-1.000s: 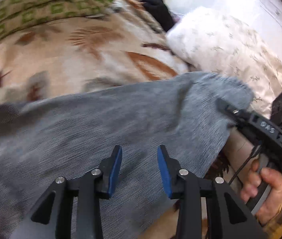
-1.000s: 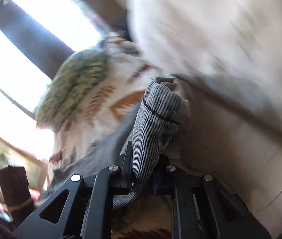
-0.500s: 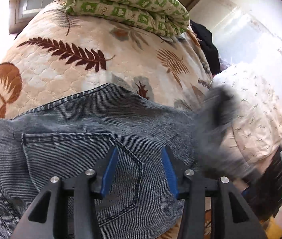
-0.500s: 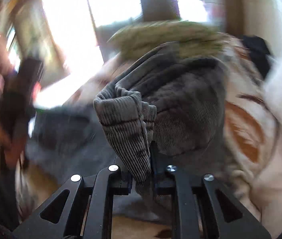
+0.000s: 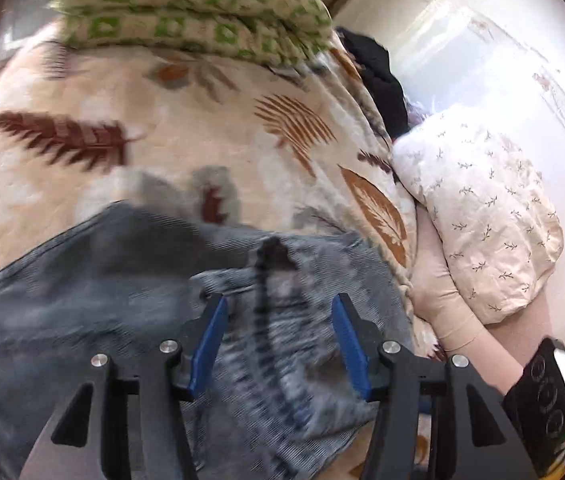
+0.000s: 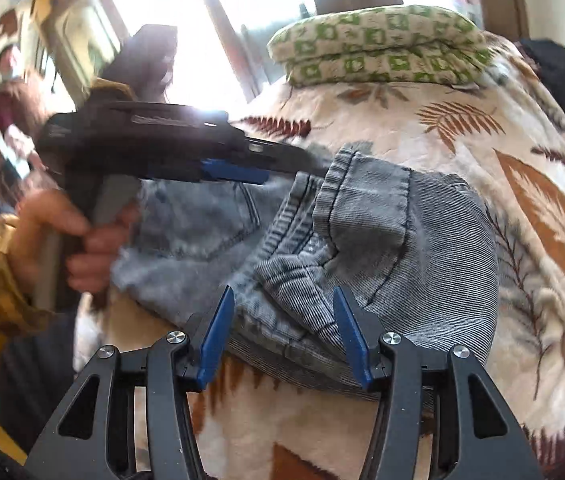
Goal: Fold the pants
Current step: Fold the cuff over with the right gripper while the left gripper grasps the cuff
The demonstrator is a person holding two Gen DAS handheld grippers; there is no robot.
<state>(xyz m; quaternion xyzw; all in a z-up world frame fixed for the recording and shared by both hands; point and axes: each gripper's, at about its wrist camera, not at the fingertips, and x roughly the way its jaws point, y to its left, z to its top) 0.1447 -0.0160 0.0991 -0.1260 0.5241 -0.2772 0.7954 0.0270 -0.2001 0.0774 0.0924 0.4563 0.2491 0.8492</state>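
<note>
The grey denim pants lie folded over on the leaf-patterned bedspread. In the left wrist view my left gripper is open just above the pants, blue pads wide apart, nothing between them. In the right wrist view the pants form a bunched stack with a hem edge on top. My right gripper is open over the near edge of that stack and holds nothing. The left gripper shows there at the left, low over the pants.
A green-patterned folded blanket lies at the head of the bed. A white floral pillow and a black garment sit at the right by the wall. A person stands far left in the right wrist view.
My right gripper was shut on a bunch of the pants, carried it over the rest, and has let go; it is now open. My left gripper stayed open and shifted over the pants.
</note>
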